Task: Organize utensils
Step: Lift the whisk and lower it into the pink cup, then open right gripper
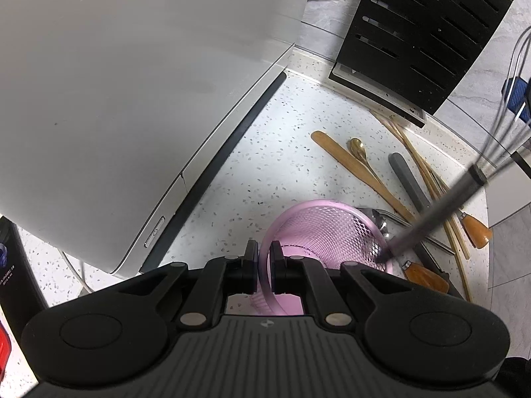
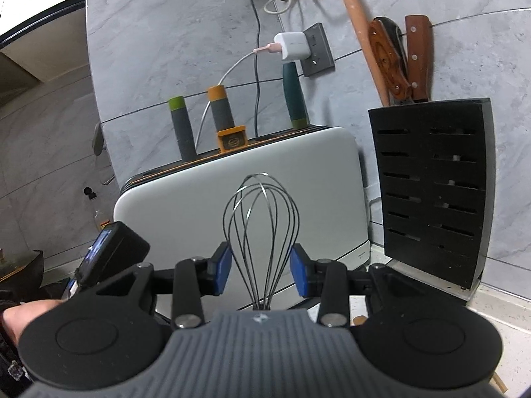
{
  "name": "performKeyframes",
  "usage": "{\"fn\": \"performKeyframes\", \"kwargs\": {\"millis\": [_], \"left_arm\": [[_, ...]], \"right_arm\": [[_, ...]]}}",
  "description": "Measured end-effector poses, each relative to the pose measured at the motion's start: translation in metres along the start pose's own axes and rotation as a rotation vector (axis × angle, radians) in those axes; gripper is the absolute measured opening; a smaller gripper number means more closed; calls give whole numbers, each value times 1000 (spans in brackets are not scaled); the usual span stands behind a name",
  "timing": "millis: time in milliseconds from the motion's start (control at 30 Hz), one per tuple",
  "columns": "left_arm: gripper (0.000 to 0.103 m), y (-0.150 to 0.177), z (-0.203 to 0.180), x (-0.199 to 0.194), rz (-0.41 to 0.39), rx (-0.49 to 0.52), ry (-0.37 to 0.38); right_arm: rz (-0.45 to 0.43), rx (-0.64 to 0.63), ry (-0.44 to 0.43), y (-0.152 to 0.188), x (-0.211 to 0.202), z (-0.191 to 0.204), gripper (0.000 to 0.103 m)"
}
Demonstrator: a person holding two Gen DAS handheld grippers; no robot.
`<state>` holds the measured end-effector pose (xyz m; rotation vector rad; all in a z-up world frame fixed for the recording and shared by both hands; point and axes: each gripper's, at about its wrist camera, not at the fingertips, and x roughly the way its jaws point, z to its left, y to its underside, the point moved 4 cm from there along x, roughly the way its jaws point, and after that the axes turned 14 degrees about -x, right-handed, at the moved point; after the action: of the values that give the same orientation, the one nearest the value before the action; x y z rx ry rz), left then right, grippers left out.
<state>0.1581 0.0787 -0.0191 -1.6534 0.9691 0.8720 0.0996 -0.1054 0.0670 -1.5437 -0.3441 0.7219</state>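
Left gripper (image 1: 264,258) clamped on pink basket (image 1: 323,232).

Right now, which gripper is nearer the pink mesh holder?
Left. The left gripper is clamped on the pink mesh holder rim; the right gripper sits off it, around the whisk wires.

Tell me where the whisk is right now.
In the left wrist view the whisk slants in from the right, its handle tip at the pink basket rim. In the right wrist view its wires stand between the open right hand-held gripper fingers.
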Motion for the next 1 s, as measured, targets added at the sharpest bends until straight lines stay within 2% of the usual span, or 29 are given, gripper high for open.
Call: {"fn": "performKeyframes", "kwargs": {"millis": [100,333,500,900,1000], "left_arm": [[7,0,-1,0,1,3,1],[7,2,-1,2,4,7,0],[7,2,-2,2,6,8,7],[6,5,6,-22,-7,-11,76],[5,6,4,-22,-15,8,64]], "right_arm": [[15,-5,-13,2,2,2,37],[131,-41,-31,28,23,9,37],[175,-50,-35,40,35,12,37],[207,-42,-32,53,53,10,37],[200,-36,-37,52,55,10,37]]}}
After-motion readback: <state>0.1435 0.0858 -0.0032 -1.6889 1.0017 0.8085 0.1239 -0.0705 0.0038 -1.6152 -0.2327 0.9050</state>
